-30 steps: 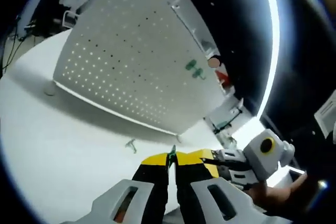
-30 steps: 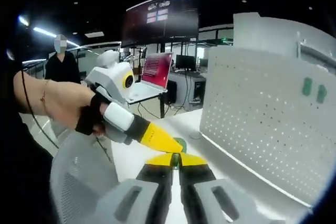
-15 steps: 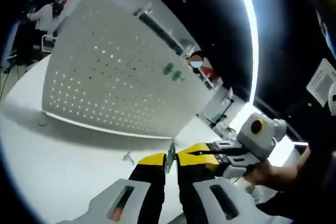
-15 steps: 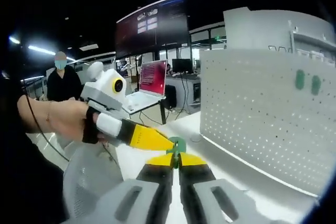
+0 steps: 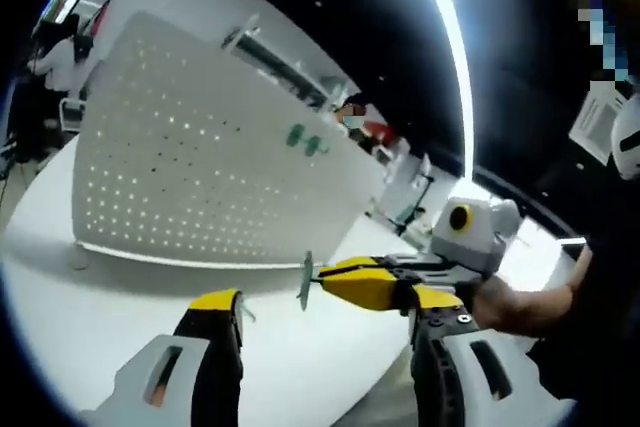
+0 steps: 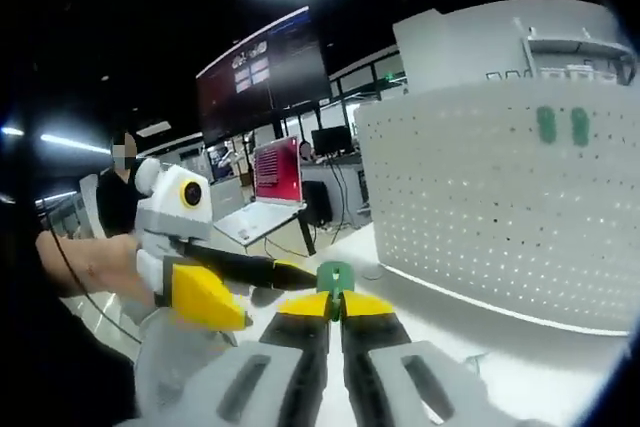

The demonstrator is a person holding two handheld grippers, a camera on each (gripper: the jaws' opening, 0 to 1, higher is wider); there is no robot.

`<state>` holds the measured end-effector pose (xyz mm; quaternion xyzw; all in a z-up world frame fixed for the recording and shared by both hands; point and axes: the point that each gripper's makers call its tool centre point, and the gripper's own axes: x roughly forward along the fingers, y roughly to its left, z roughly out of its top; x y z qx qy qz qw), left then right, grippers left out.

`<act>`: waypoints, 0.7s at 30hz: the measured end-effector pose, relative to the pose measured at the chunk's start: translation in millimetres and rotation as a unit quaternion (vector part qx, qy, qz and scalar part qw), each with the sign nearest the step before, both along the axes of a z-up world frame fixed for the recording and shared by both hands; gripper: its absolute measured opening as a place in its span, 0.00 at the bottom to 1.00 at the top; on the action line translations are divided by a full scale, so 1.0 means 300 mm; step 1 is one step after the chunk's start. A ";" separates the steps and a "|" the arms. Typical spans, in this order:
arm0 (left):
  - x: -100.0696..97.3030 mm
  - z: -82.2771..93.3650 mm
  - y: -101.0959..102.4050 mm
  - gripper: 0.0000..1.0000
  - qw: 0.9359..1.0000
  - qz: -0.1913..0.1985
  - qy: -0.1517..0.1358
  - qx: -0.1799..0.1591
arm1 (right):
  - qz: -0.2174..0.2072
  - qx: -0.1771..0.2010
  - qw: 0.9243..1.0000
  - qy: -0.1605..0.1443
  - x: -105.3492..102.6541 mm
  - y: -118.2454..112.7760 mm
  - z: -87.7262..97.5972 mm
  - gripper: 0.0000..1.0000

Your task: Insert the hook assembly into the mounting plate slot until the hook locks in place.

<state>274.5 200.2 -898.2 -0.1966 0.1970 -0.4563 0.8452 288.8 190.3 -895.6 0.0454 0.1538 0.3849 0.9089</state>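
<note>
Right gripper (image 6: pixel 334 309), yellow-tipped jaws pinched together on small green plastic hook piece (image 6: pixel 334 278), held up in air above white tabletop (image 6: pixel 520 347). Left gripper (image 5: pixel 325 315) jaws spread wide apart, nothing between them; same hook piece (image 5: pixel 304 281) sits just ahead, gripped by right gripper coming in from right side of left gripper view. White perforated pegboard mounting plate (image 5: pixel 190 157) stands upright on table further back, two green hooks (image 5: pixel 304 141) already stuck near its top.
</note>
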 end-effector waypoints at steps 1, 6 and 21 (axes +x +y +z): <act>0.000 -0.003 -0.001 0.77 1.000 0.002 -0.001 0.002 | 0.001 -0.001 1.000 -0.002 -0.001 0.008 0.002 0.00; -0.009 0.011 -0.013 0.88 1.000 -0.001 -0.008 -0.003 | 0.001 0.006 1.000 0.000 0.001 0.010 0.003 0.00; -0.005 0.070 -0.037 1.00 0.995 -0.007 -0.083 0.050 | -0.077 -0.002 0.993 -0.090 0.108 -0.051 0.074 0.00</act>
